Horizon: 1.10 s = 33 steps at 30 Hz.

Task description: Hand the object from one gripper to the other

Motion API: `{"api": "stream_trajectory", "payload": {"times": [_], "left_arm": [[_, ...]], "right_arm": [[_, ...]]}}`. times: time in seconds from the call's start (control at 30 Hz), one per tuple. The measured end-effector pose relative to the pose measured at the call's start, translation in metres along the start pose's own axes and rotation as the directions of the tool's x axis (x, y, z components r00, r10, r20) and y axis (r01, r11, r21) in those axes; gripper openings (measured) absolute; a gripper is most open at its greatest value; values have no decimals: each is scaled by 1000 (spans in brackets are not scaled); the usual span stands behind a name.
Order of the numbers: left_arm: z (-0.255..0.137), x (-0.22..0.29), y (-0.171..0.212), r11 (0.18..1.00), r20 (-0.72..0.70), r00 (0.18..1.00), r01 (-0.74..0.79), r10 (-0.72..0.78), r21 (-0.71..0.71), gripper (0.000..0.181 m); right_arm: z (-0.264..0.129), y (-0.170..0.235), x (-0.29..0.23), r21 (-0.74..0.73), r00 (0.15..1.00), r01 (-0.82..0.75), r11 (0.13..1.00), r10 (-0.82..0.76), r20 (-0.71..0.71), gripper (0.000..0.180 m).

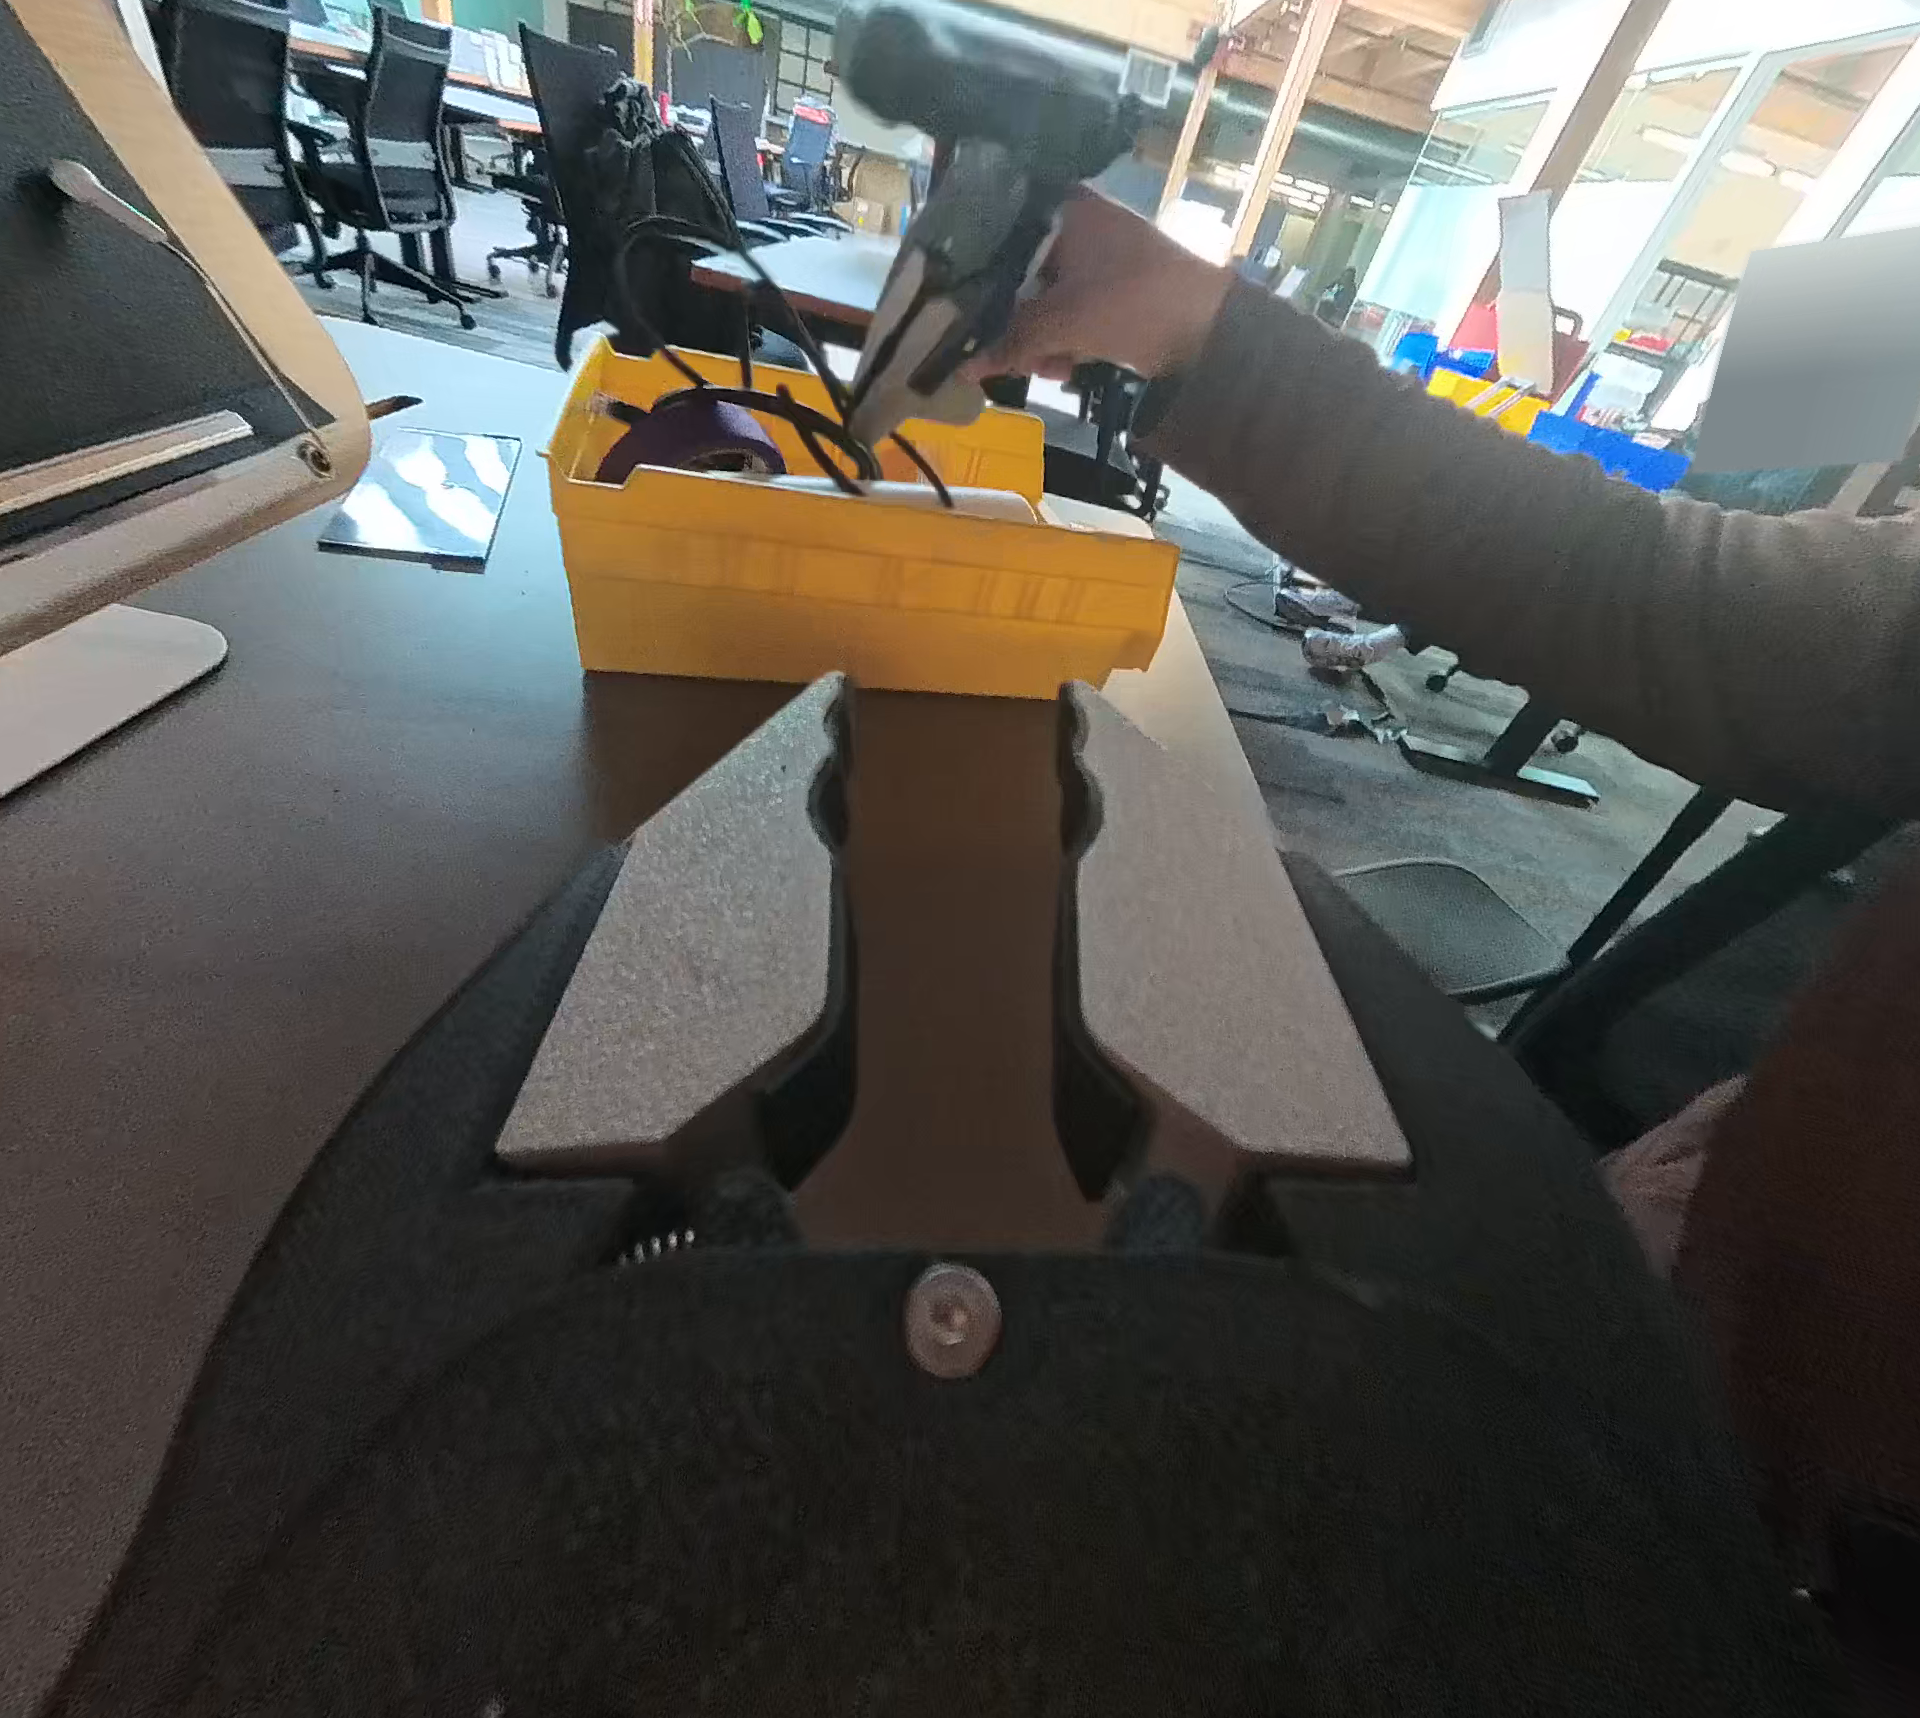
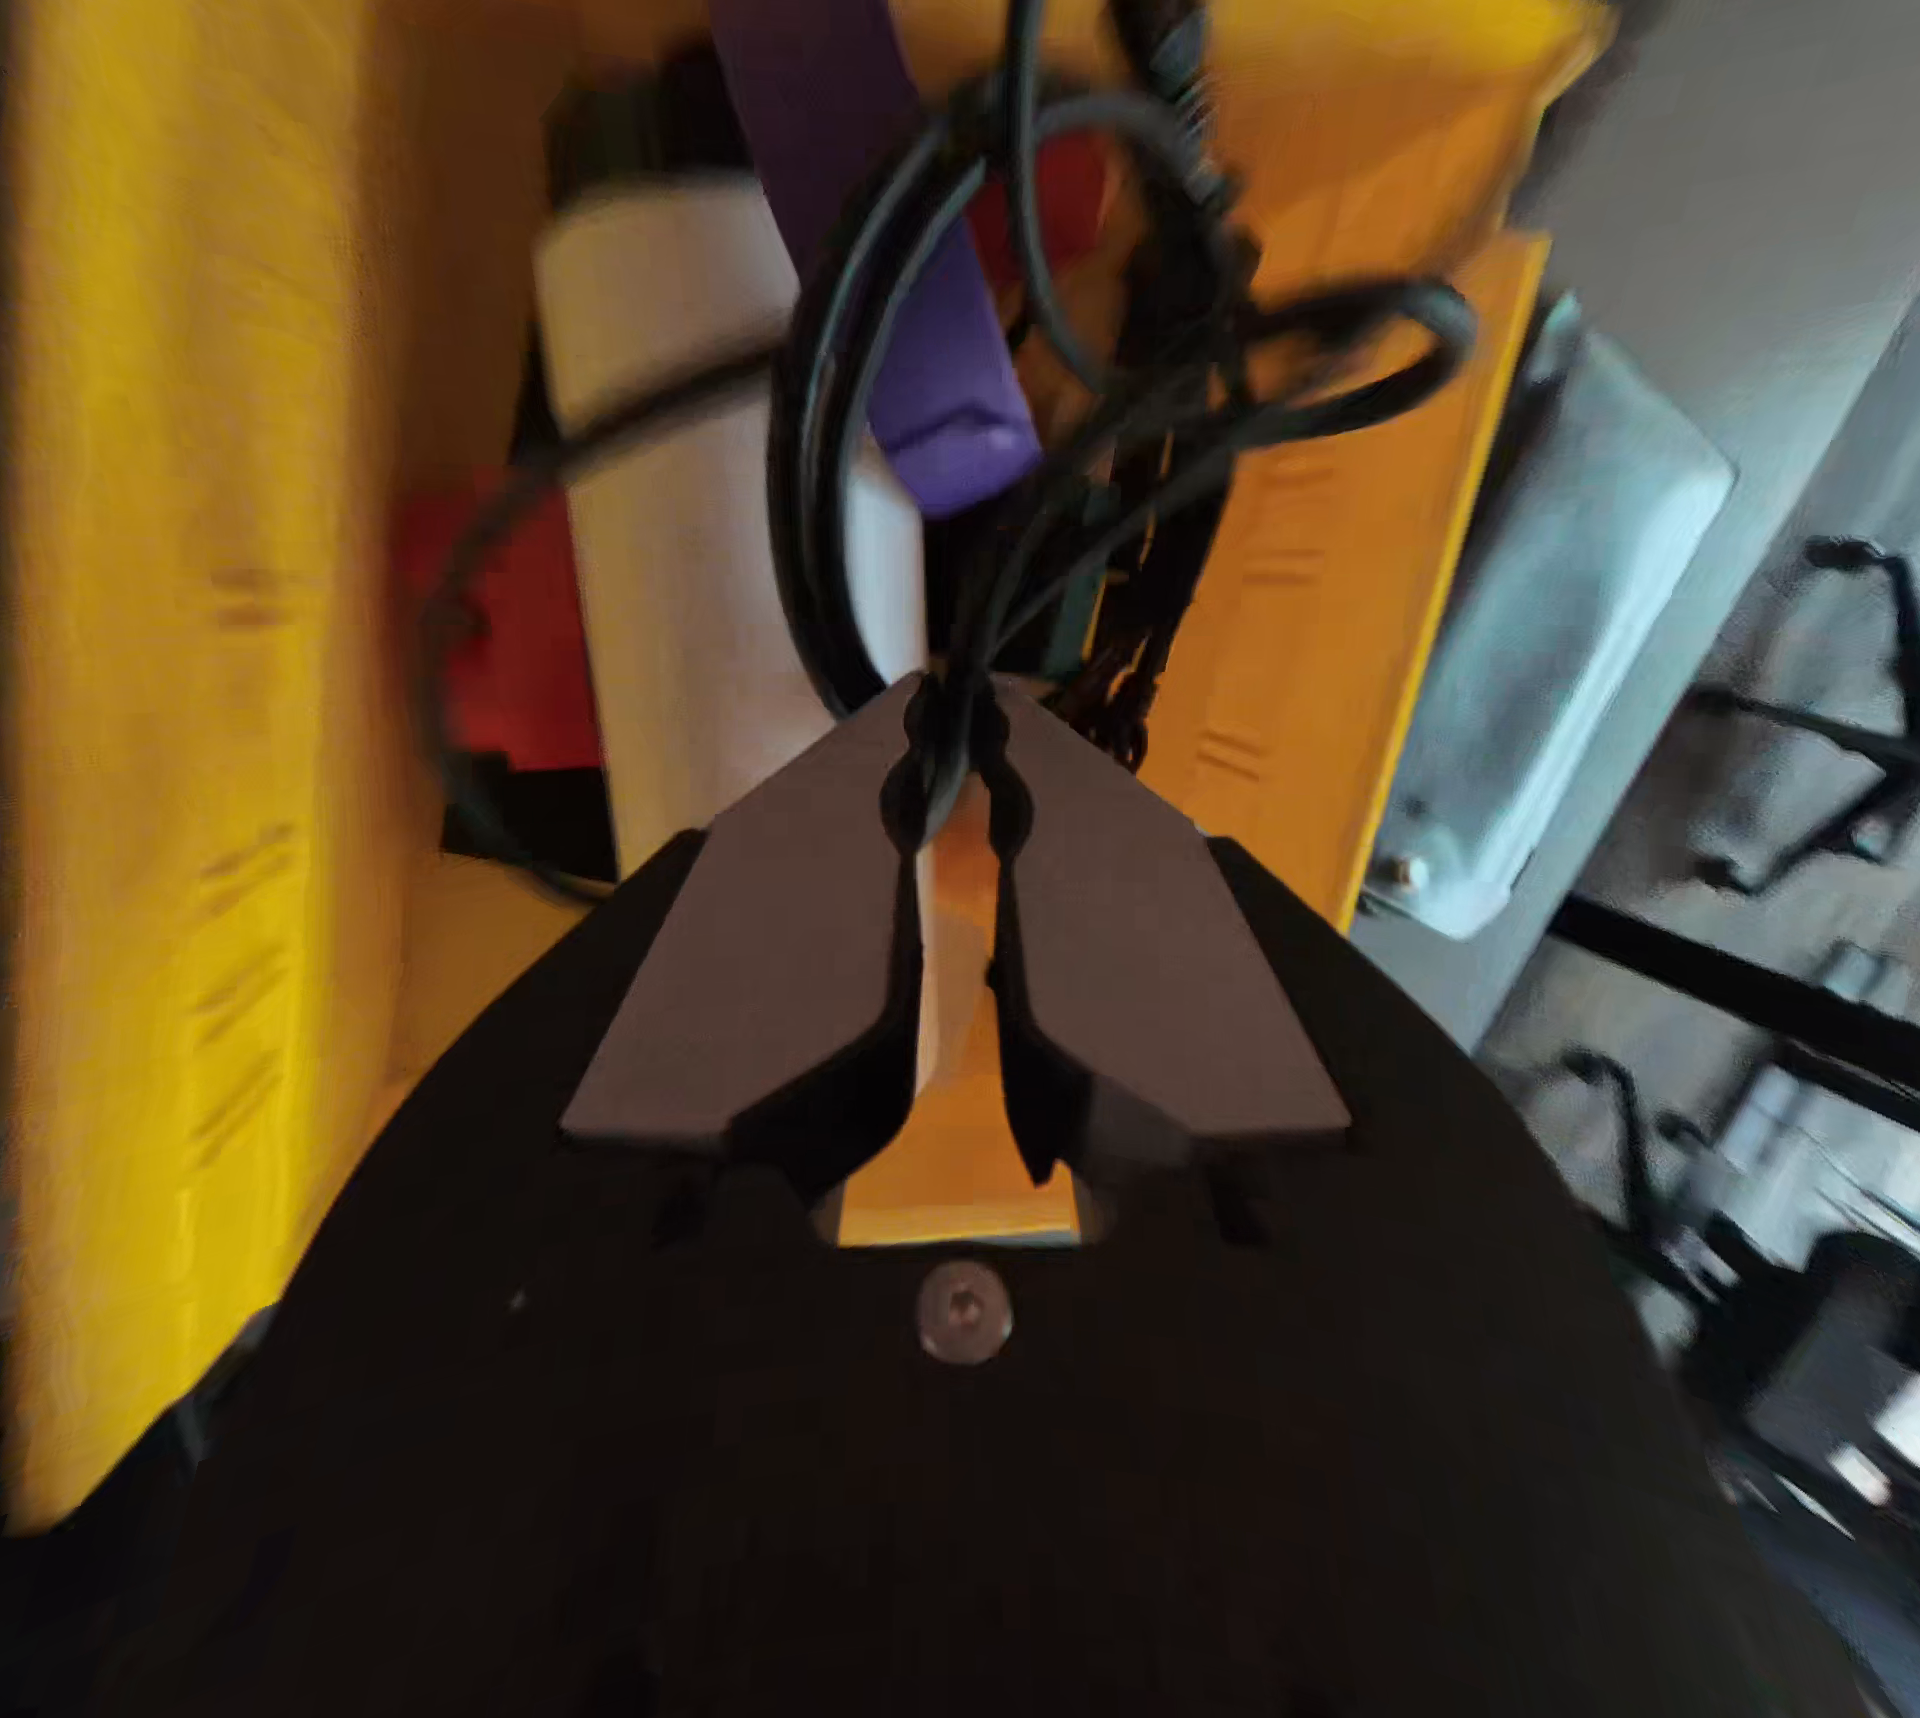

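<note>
A yellow bin [image 1: 862, 598] stands on the dark table. A tangled black cable [image 2: 997, 380] loops up out of it; it also shows in the left wrist view [image 1: 821, 421]. My right gripper [image 2: 954, 702] points down into the bin [image 2: 187, 421] and is shut on the black cable at its fingertips. In the left wrist view that gripper [image 1: 883, 401] is seen from outside, held by a hand over the bin. My left gripper [image 1: 954, 702] is open and empty, low over the table, just in front of the bin.
In the bin lie a purple tape roll [image 1: 696, 442], a white cylinder [image 2: 686, 463] and something red [image 2: 499, 619]. A monitor stand [image 1: 94, 692] and a shiny flat plate [image 1: 421, 499] sit left on the table [image 1: 343, 785]. The table edge runs right of the bin. One gripper's finger ends stand about 35 cm off the other's.
</note>
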<state>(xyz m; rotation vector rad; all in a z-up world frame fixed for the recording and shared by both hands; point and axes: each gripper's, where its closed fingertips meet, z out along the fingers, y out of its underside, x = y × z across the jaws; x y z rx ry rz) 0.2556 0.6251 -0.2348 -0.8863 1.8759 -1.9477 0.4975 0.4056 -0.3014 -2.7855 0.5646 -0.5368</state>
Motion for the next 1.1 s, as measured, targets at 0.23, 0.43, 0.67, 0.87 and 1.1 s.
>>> {"api": "stream_trajectory", "payload": {"times": [0.23,0.43,0.67,0.87,1.1], "left_arm": [[8,-7,21,995,28,999,-13,16,-95,40],[11,-1,23,989,41,998,-51,57,-137,47],[-23,14,8,981,213,968,-97,132,-171,75],[-149,7,-66,981,567,801,-137,190,-135,51],[-288,-102,-32,951,865,492,208,100,-229,69]], "right_arm": [[-41,-24,8,116,988,22,993,-5,-152,48],[-104,-80,-41,351,994,47,935,-9,-110,70],[-87,-162,-192,620,946,18,784,-214,244,76],[-45,-194,-260,689,896,-9,724,-300,327,71],[-9,-190,-276,652,874,-16,758,-305,377,72]]}}
